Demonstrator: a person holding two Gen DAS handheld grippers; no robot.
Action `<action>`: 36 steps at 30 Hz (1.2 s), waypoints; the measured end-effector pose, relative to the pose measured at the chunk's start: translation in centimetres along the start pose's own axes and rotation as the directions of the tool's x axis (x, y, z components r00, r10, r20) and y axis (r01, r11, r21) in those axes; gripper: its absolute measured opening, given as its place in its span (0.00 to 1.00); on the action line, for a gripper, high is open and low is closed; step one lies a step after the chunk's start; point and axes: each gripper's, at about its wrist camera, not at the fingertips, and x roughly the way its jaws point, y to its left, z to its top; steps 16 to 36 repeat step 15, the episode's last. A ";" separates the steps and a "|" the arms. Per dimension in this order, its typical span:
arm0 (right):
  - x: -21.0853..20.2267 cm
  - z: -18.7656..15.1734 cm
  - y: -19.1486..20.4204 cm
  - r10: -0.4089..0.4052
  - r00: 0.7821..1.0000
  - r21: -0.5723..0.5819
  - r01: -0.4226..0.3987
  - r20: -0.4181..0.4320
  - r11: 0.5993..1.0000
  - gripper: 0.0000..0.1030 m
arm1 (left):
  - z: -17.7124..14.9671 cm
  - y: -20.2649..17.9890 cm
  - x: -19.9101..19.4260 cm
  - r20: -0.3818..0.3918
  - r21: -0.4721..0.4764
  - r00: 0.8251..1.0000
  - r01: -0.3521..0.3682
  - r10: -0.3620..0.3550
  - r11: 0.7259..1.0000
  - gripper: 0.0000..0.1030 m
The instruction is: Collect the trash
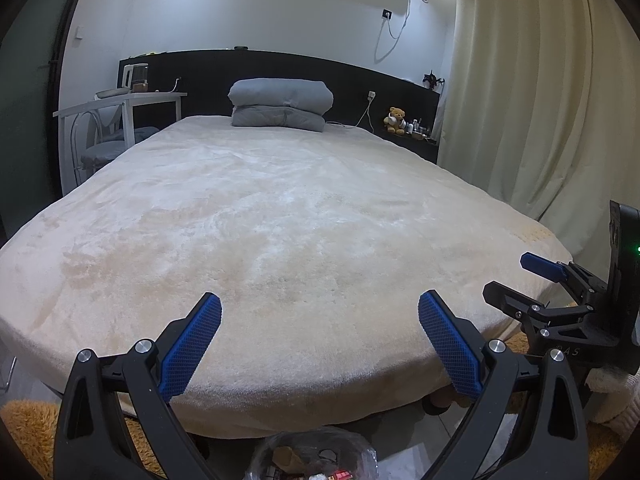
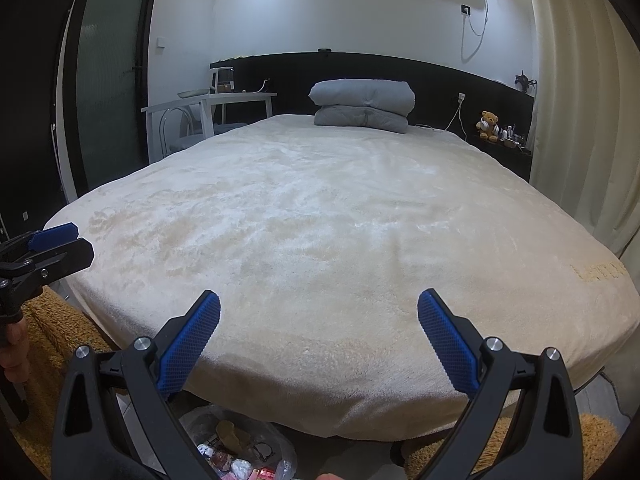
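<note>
A clear plastic bag of trash (image 2: pixel 240 448) with wrappers and crumpled paper sits on the floor at the foot of the bed; it also shows in the left wrist view (image 1: pixel 316 458). My left gripper (image 1: pixel 320 316) is open and empty above the bed's near edge. My right gripper (image 2: pixel 319 314) is open and empty, also over the near edge. The right gripper shows at the right of the left wrist view (image 1: pixel 520 280), and the left gripper at the left of the right wrist view (image 2: pixel 68 244). No loose trash shows on the bed.
A large bed with a cream plush blanket (image 1: pixel 280 220) fills both views, with folded grey bedding (image 1: pixel 280 102) at its head. A white side table (image 1: pixel 120 104) and chair stand left, a teddy bear (image 1: pixel 395 120) and curtain (image 1: pixel 540 100) right. Orange shaggy rugs (image 2: pixel 52 332) lie on the floor.
</note>
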 end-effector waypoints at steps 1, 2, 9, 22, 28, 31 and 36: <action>0.0 0.0 0.1 0.000 1.000 -0.003 0.000 -0.001 1.000 0.95 | 0.0 0.0 0.0 -0.004 -0.005 1.000 0.009 -0.009 1.000 0.94; 0.0 0.0 0.0 0.001 1.000 -0.003 -0.001 -0.004 1.000 0.95 | -0.1 0.1 0.0 -0.005 -0.008 1.000 0.014 -0.014 1.000 0.94; 0.2 0.0 -0.2 0.005 1.000 0.004 -0.005 -0.017 1.000 0.95 | 0.1 0.7 -0.1 -0.017 -0.055 0.999 0.041 -0.042 0.998 0.94; 0.4 -0.1 -0.8 0.001 0.999 0.029 0.001 -0.040 1.000 0.95 | 0.8 1.5 -1.2 0.013 -0.086 1.000 0.019 -0.018 0.996 0.94; 0.4 -0.1 -0.8 0.001 0.999 0.029 0.001 -0.040 1.000 0.95 | 0.8 1.5 -1.2 0.013 -0.086 1.000 0.019 -0.018 0.996 0.94; 0.4 -0.1 -0.8 0.001 0.999 0.029 0.001 -0.040 1.000 0.95 | 0.8 1.5 -1.2 0.013 -0.086 1.000 0.019 -0.018 0.996 0.94; 0.4 -0.1 -0.8 0.001 0.999 0.029 0.001 -0.040 1.000 0.95 | 0.8 1.5 -1.2 0.013 -0.086 1.000 0.019 -0.018 0.996 0.94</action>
